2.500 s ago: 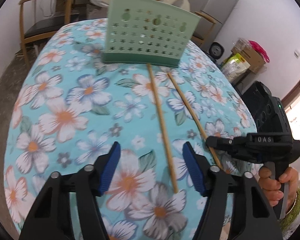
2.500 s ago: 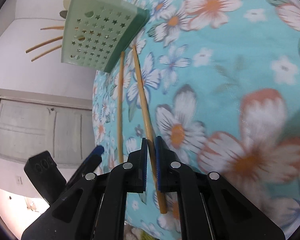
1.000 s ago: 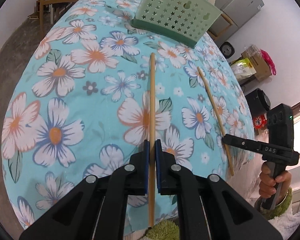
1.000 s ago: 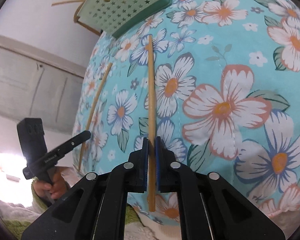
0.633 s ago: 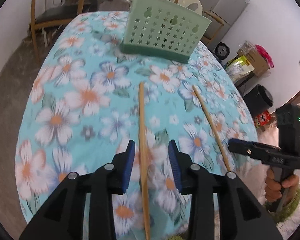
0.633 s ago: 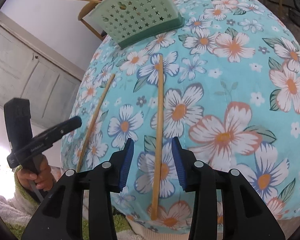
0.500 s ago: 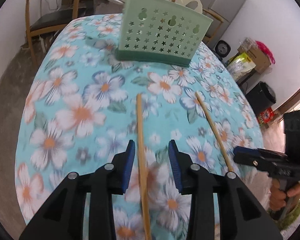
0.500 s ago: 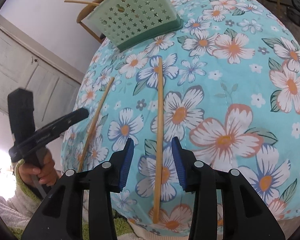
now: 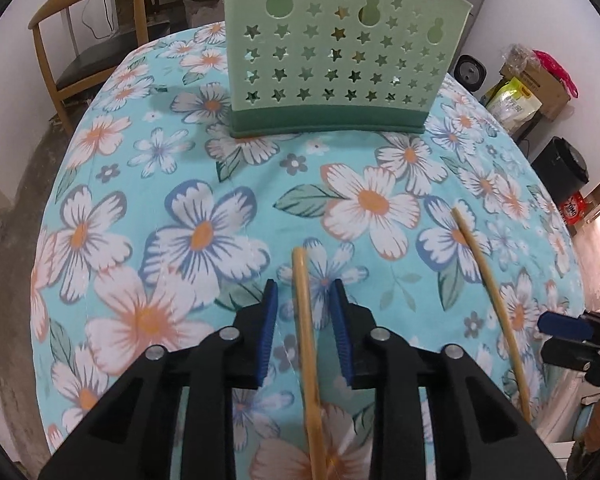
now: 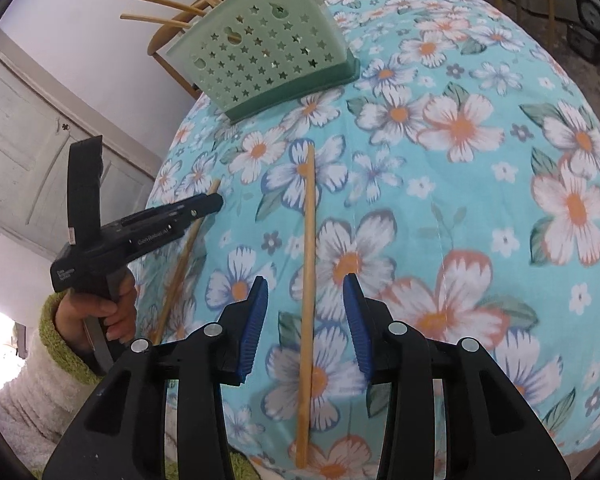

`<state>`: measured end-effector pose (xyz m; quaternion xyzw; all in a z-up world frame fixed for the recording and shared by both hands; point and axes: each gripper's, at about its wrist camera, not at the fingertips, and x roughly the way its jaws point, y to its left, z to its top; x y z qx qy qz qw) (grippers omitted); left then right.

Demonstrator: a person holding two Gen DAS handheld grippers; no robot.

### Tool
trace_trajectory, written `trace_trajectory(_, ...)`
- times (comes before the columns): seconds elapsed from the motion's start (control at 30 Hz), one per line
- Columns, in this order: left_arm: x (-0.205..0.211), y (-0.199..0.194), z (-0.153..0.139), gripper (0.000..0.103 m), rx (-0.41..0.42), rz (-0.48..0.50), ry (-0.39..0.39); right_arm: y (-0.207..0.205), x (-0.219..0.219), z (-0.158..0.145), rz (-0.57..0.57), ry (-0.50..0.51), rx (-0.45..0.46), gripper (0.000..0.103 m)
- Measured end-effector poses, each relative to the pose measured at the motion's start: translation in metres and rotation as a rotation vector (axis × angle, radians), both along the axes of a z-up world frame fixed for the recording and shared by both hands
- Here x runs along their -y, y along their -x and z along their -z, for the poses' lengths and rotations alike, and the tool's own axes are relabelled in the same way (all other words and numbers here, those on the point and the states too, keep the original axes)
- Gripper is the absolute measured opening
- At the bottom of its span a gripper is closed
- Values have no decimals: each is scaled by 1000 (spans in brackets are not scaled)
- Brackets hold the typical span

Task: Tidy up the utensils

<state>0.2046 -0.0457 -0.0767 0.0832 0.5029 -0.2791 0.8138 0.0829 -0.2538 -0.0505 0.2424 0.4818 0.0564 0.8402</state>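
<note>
The green basket (image 9: pixel 340 56) is cut off at the top edge. The stick (image 9: pixel 306 340) runs off the bottom edge. The right gripper (image 9: pixel 572 336) is cut off at the side.

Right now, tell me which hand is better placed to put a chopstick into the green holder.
Left, probably. The left gripper is closing its jaws around a chopstick, not yet touching it, with the holder straight ahead. The right gripper straddles the other chopstick with wider jaws.
</note>
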Motion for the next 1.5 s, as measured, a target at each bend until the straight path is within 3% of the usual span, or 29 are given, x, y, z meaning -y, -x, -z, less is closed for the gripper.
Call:
trace_trajectory(0.13,3,-1,1,13,17,-6,-17,-16,-1,1,1,4,14,38)
trace_trajectory(0.6,5,-3,2,11,25,-7,-22,-80,-6,19,-2,105,-12,29)
trace_trajectory(0.77,5,-4,2,11,21,-8,-18,-89,-9,26,-1,162,-17,16)
trace_trajectory(0.9,5,-5,3,11,19,-11,-15,-86,-4,27,10,130,-18,4)
trace_trajectory(1.27,1,-7,2,7,8,-24,3,-46,17,-19,66,-12,102,4)
trace_trajectory(1.37,-5,-9,-5,7,-12,-37,49,-37,25,-38,85,-42,152,4)
trace_trajectory(1.5,-16,-6,-32,6,22,-37,117,-25,33,-62,105,-61,223,4)
